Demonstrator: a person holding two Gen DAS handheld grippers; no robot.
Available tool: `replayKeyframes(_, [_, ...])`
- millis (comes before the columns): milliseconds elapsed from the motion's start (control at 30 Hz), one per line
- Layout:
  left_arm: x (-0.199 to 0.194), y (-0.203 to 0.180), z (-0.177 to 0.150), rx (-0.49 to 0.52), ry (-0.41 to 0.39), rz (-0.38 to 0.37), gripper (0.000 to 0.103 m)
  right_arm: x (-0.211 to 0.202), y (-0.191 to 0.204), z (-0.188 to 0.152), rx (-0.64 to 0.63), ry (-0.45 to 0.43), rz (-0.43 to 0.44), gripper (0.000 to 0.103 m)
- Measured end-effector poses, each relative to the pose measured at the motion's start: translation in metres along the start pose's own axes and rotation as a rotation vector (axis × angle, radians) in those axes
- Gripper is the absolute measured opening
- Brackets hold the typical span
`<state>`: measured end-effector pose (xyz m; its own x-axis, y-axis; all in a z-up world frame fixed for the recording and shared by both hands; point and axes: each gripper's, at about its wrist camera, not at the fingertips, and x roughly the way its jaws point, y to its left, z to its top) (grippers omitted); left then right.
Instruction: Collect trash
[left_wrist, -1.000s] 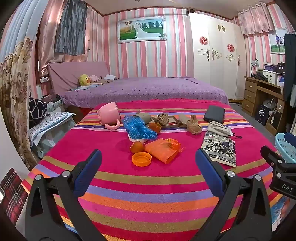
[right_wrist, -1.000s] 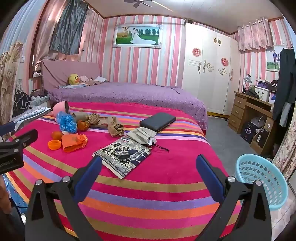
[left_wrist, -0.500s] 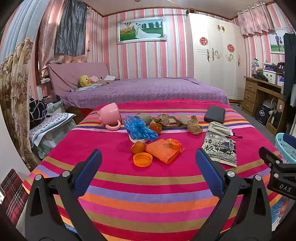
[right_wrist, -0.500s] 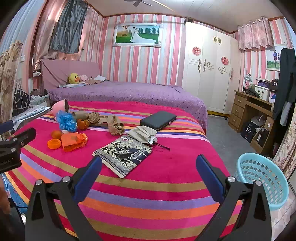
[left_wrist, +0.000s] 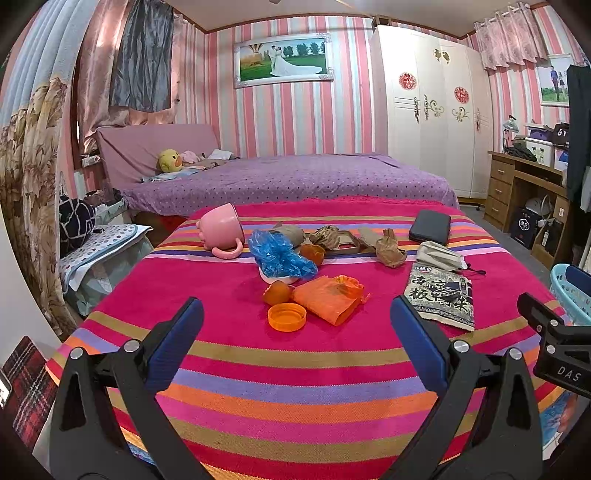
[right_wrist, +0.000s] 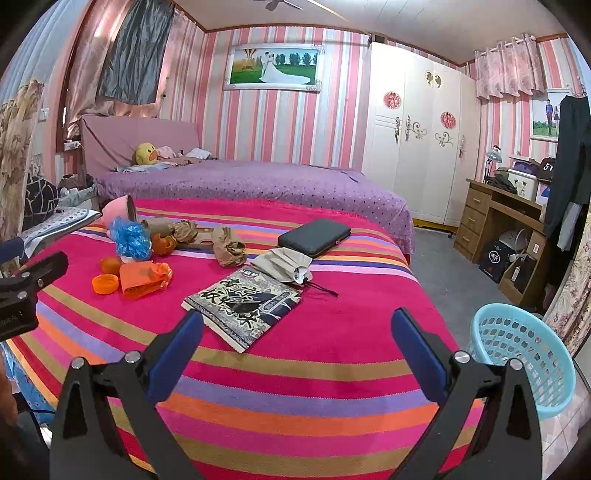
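Observation:
Trash lies on the striped bed cover (left_wrist: 295, 369): an orange lid (left_wrist: 287, 316), an orange bag (left_wrist: 327, 297), a small orange fruit (left_wrist: 277, 291), a blue plastic bag (left_wrist: 280, 256) and brown crumpled paper (left_wrist: 389, 247). The same pile shows in the right wrist view, with the orange bag (right_wrist: 146, 278) and blue bag (right_wrist: 129, 238). My left gripper (left_wrist: 295, 325) is open and empty, just short of the lid. My right gripper (right_wrist: 295, 336) is open and empty over the bed's near edge, right of a printed packet (right_wrist: 243, 301). A light blue basket (right_wrist: 524, 350) stands on the floor at the right.
A pink mug (left_wrist: 221, 229) lies on its side at the back left. A black case (left_wrist: 430, 225), a folded grey cloth (left_wrist: 439, 254) and the printed packet (left_wrist: 439, 295) lie to the right. A purple bed (left_wrist: 295, 177) is behind, a wooden desk (right_wrist: 498, 218) at the right.
Both grippers have edged slightly forward over the bed. Both stay open and empty; the objects have not moved.

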<state>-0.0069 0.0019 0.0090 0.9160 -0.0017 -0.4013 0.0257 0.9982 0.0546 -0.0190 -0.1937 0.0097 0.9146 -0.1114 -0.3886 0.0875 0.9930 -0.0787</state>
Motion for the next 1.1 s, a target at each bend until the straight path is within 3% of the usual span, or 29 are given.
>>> replayKeyframes(1100, [0.0054,0.0065,-0.0059,0.0,0.002,0.006,0.098,0.0045,-0.0027,-0.0049,0.0,0.009,-0.009,0.099])
